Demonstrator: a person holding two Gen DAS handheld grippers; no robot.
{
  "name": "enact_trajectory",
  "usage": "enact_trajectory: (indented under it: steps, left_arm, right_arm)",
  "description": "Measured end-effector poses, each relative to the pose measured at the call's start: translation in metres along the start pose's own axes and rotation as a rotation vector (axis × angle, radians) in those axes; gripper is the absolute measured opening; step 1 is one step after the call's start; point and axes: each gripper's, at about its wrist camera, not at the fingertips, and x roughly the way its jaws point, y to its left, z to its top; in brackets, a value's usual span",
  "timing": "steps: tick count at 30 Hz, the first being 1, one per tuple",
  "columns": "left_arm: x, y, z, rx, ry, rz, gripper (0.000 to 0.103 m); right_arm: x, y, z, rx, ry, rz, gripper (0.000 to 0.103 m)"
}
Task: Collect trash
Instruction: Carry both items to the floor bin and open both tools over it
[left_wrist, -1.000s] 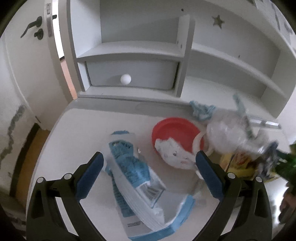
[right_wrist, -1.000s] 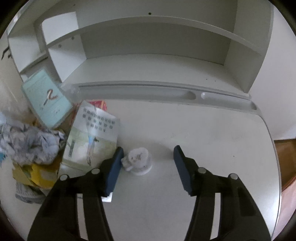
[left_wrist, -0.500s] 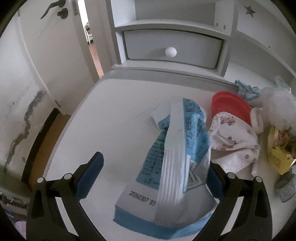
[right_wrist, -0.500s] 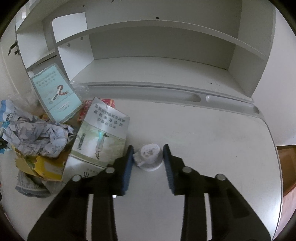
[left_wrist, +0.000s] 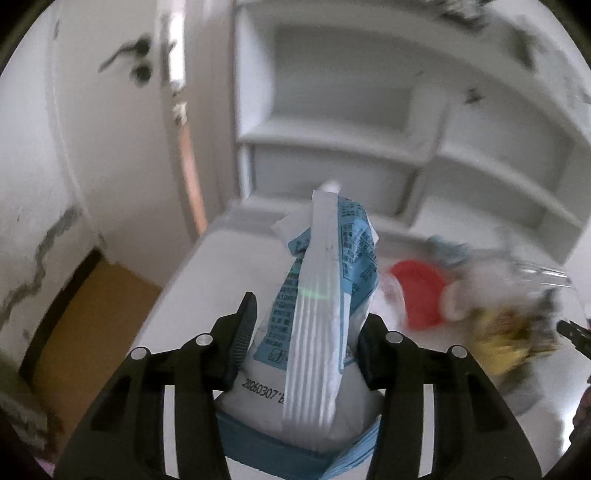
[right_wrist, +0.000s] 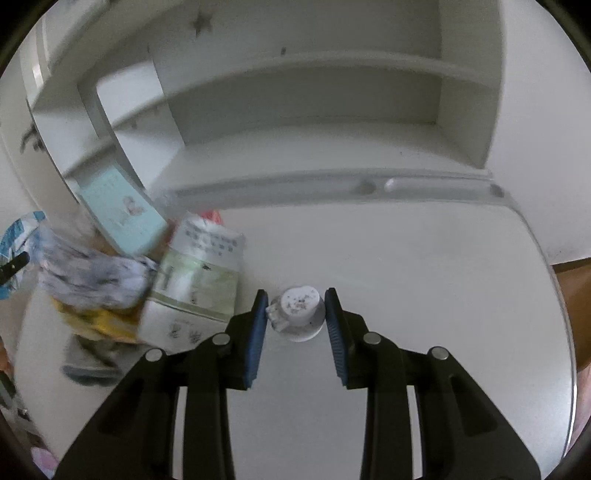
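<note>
Both grippers now carry trash that lay loose on the desk (right_wrist: 406, 258) a second ago. The left gripper (left_wrist: 306, 332), wide open then, has swung over the blue-and-white bag (left_wrist: 317, 295); its jaws are closing on the bag's crumpled body, which stands up between the pads and looks lifted clear of the desk. The right gripper (right_wrist: 295, 321), half open a second ago, is clamped on the small white cup (right_wrist: 298, 314), one pad against each side. The blur across the shelves (right_wrist: 295, 110) suggests both hands are on the move. Two pieces appear secured together, so the next step is probably carrying them to a bin, none of which is in view. More waits on the desk: a red lid (left_wrist: 421, 291), crumpled paper (right_wrist: 92, 273), a carton (right_wrist: 195, 284), yellow wrappers (left_wrist: 506, 347).
</note>
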Motion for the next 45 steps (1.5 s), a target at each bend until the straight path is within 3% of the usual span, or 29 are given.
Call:
enact_trajectory:
  steps: [2, 4, 7, 9, 15, 22, 25, 28, 31, 33, 36, 41, 45]
  left_arm:
    - [-0.025, -0.029, 0.007, 0.042, -0.058, -0.056, 0.046]
    - [-0.05, -0.074, 0.014, 0.102, -0.103, -0.16, 0.047]
    - [-0.073, -0.133, 0.012, 0.192, -0.147, -0.252, 0.047]
    - [-0.083, -0.159, 0.011, 0.2, -0.164, -0.303, 0.047]
    - [-0.09, -0.177, 0.001, 0.163, -0.116, -0.398, 0.047]
    - [-0.12, -0.265, -0.04, 0.285, -0.073, -0.595, 0.047]
    - [-0.144, -0.321, -0.07, 0.406, -0.054, -0.71, 0.047]
    - [-0.178, -0.387, -0.12, 0.554, -0.02, -0.851, 0.047]
    - [-0.199, -0.436, -0.173, 0.679, 0.032, -0.938, 0.047]
    - [-0.205, -0.476, -0.222, 0.788, 0.083, -0.977, 0.047]
    - [-0.194, -0.523, -0.282, 0.926, 0.153, -0.954, 0.047]
    - [-0.135, -0.572, -0.355, 1.08, 0.301, -0.862, 0.047]
    - [-0.062, -0.591, -0.403, 1.12, 0.502, -0.767, 0.047]
  right_arm:
    - [-0.028, -0.013, -0.001, 0.026, -0.044, 0.01, 0.032]
    - [-0.053, -0.029, -0.005, 0.047, -0.073, 0.009, 0.032]
    - [-0.087, -0.047, -0.015, 0.058, -0.098, -0.027, 0.032]
    - [-0.102, -0.061, -0.024, 0.083, -0.097, -0.021, 0.032]
    - [-0.114, -0.087, -0.054, 0.106, -0.097, -0.016, 0.032]
    - [-0.173, -0.119, -0.073, 0.169, -0.193, -0.055, 0.032]
    - [-0.22, -0.154, -0.089, 0.211, -0.241, -0.135, 0.032]
    - [-0.265, -0.203, -0.117, 0.286, -0.254, -0.247, 0.032]
    - [-0.288, -0.258, -0.16, 0.39, -0.201, -0.34, 0.032]
    - [-0.282, -0.289, -0.189, 0.456, -0.131, -0.351, 0.032]
    - [-0.253, -0.338, -0.237, 0.567, -0.006, -0.348, 0.032]
    - [-0.179, -0.401, -0.313, 0.735, 0.195, -0.291, 0.032]
    - [-0.108, -0.418, -0.351, 0.809, 0.36, -0.239, 0.032]
